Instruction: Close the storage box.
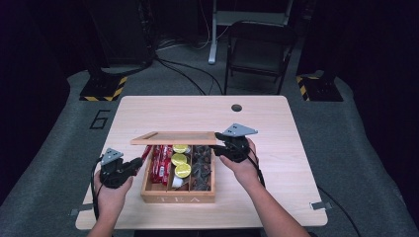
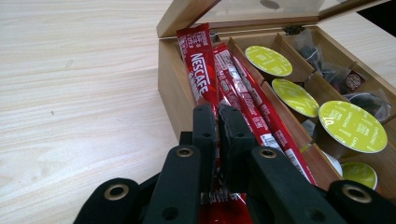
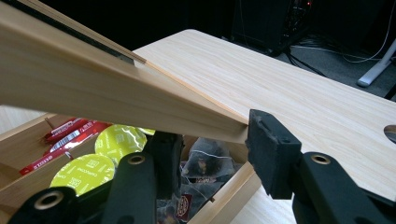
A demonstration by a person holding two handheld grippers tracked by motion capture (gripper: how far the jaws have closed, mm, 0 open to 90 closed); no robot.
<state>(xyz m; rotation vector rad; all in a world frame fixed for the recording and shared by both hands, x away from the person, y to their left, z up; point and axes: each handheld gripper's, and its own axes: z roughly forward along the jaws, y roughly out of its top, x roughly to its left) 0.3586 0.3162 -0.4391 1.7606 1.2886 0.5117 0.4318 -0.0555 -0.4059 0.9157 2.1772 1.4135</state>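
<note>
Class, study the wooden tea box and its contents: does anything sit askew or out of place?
One red Nescafe stick sachet sticks up above the rim of the wooden tea box, at its left compartment, pinched by the left gripper. The other sachets lie slanted there. The right gripper holds the wooden lid half open.

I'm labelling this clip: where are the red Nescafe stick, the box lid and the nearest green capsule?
Red Nescafe stick [image 2: 200,74]: left gripper view, on its printed name.
Box lid [image 3: 93,88]: right gripper view, on its wooden front edge.
Nearest green capsule [image 2: 352,126]: left gripper view, centre of its foil top.
</note>
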